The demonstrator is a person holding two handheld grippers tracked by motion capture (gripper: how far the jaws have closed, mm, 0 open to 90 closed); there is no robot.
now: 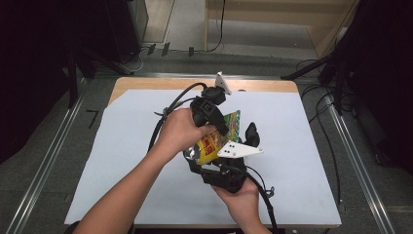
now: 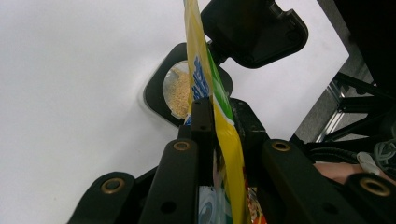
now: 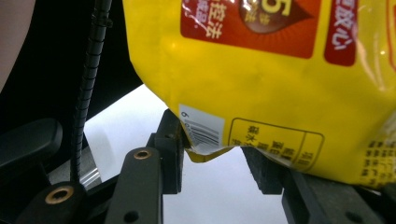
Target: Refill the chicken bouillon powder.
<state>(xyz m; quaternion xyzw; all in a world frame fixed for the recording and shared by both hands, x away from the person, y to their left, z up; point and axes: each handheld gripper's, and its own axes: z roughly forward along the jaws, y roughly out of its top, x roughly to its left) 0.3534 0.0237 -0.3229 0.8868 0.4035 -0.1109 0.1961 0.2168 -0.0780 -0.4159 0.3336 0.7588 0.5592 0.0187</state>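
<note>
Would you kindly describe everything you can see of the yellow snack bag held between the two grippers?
The snack bag is a glossy yellow plastic pouch with green and blue edging, red label panels with printed characters, a barcode patch and an outlined text box near one corner. It is held up above the white table, tilted. The left gripper is clamped on its thin flat edge; the right gripper has a lower corner between its jaws, which look only loosely set around it. Its film looks creased.

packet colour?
Mainly yellow packet with red label panels and a white barcode patch; clearest in the right gripper view.
</note>
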